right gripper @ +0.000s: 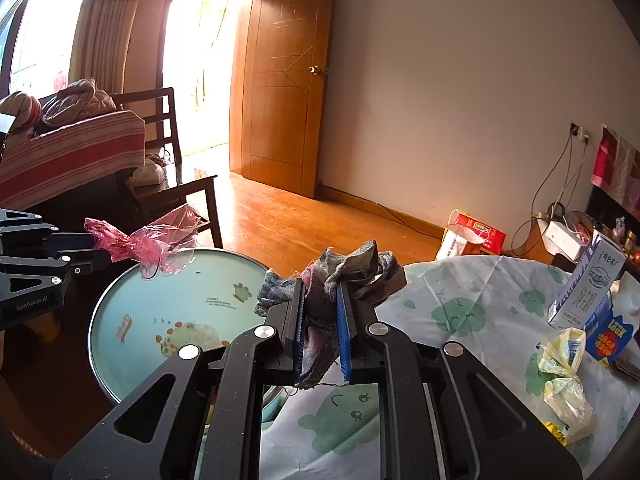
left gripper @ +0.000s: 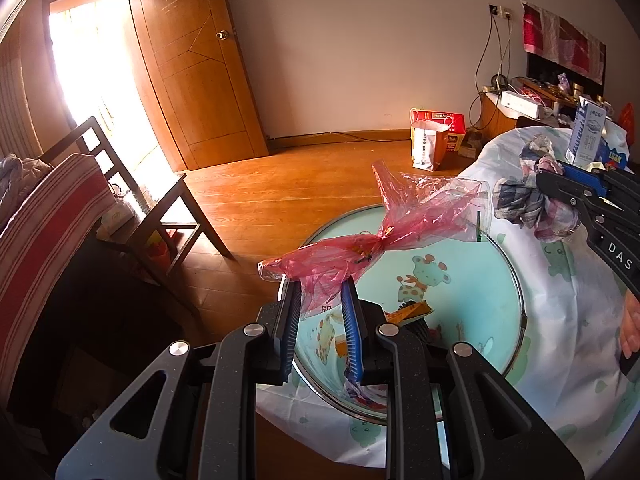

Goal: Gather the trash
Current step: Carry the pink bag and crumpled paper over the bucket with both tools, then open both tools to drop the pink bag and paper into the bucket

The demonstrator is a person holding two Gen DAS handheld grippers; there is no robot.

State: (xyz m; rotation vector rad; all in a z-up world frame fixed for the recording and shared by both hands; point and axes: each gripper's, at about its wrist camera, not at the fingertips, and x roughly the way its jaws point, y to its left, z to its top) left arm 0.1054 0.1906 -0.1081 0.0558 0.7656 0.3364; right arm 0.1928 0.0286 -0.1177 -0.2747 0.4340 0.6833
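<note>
My left gripper (left gripper: 320, 292) is shut on a crumpled pink plastic bag (left gripper: 376, 236) and holds it above the round mint-green bin (left gripper: 500, 264), which has cartoon animals on it. An orange wrapper (left gripper: 408, 314) lies inside the bin. My right gripper (right gripper: 320, 292) is shut on a grey-blue crumpled rag (right gripper: 344, 268) over the table edge beside the bin (right gripper: 132, 344). The right gripper with the rag (left gripper: 532, 204) also shows in the left wrist view. The left gripper with the pink bag (right gripper: 148, 244) shows in the right wrist view.
The table has a white cloth with green prints (right gripper: 480, 312). On it are a milk carton (right gripper: 584, 284), a blue box (right gripper: 608, 340) and a yellow crumpled bag (right gripper: 564, 380). A wooden chair (left gripper: 160, 208) and paper shopping bags (left gripper: 436, 140) stand on the wooden floor.
</note>
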